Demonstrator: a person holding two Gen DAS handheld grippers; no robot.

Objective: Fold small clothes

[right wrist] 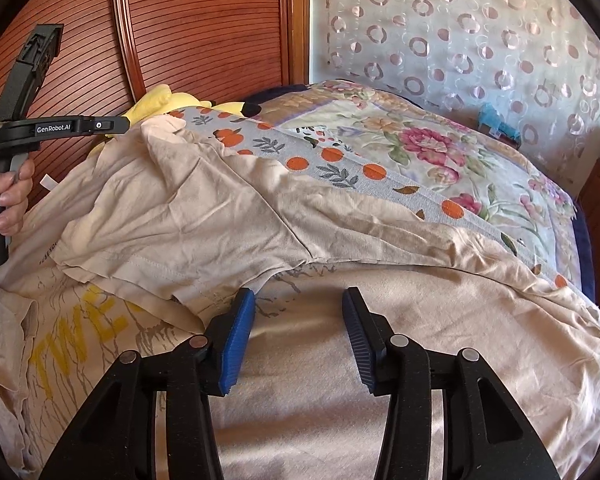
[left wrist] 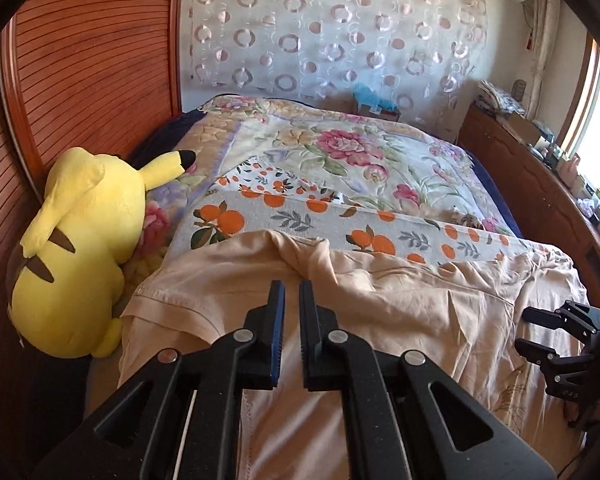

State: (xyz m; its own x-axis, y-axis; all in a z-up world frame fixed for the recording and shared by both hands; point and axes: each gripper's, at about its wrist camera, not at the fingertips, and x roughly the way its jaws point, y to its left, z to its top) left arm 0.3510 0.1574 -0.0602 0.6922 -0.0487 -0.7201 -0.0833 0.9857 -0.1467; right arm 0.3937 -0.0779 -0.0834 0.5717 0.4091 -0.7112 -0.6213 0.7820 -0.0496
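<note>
A beige T-shirt [left wrist: 380,304] with yellow lettering lies partly folded on the near end of the bed; it also shows in the right wrist view [right wrist: 300,232]. Its upper layer is folded over the printed front. My left gripper [left wrist: 292,286] hovers over the shirt's upper fold with jaws nearly together and nothing between them. It also shows side-on in the right wrist view [right wrist: 116,125] at the shirt's far left corner. My right gripper [right wrist: 299,298] is open and empty above the shirt's lower part, near the folded layer's edge. It also shows in the left wrist view [left wrist: 528,328] at the right.
A grey cloth with orange fruit print [left wrist: 340,216] lies under the shirt on a floral blanket [left wrist: 360,152]. A yellow plush toy [left wrist: 80,248] sits at the left against a wooden slatted headboard [left wrist: 80,60]. A wooden sideboard [left wrist: 540,184] with clutter runs along the right.
</note>
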